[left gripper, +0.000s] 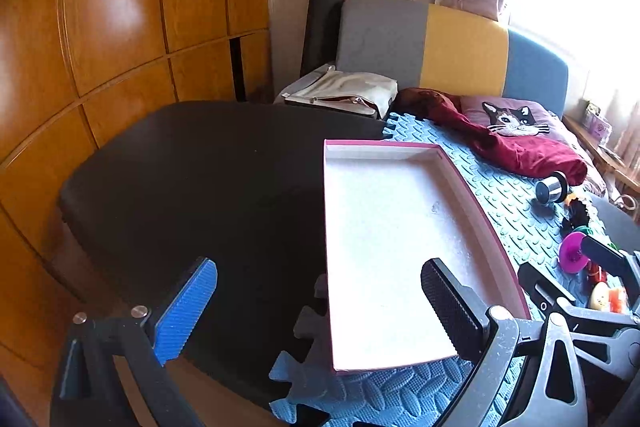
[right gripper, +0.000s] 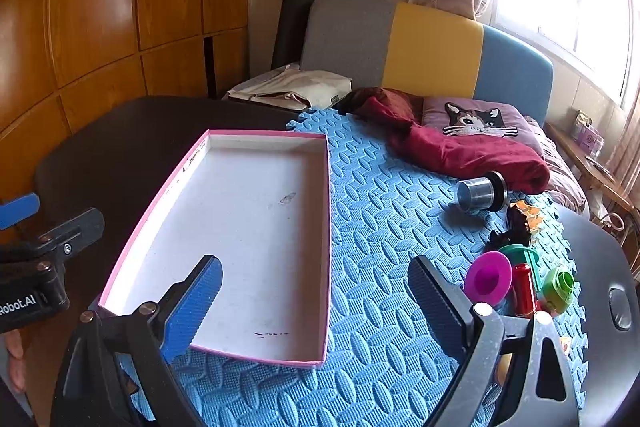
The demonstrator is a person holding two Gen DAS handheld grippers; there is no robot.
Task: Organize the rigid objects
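A: Looking at the pink-rimmed tray first. Lying flat on the blue foam mat, long axis running from about 6 o'clock up toward 12, leaning slightly to 1 in the right wrist view. Holding nothing inside.

B: Agreeing. Sitting at 3 o'clock of the black tabletop in the left wrist view, one long edge hanging over the mat's border.

A: Checking the left gripper now. Hovering with fingers spread wide, gripping nothing, black pad hanging over the tray's near end.

B: Right gripper likewise gaping, blue pad over the tray's near corner, nothing between the pads.

A: Turning to the loose pieces at 3 o'clock of the tray. Metal cylinder lying on its side, open end pointing toward 9 o'clock, just beside the maroon cloth.

B: Purple funnel-like piece facing 10 o'clock, touching a red cylinder standing nearly upright, green ring piece just beside that.
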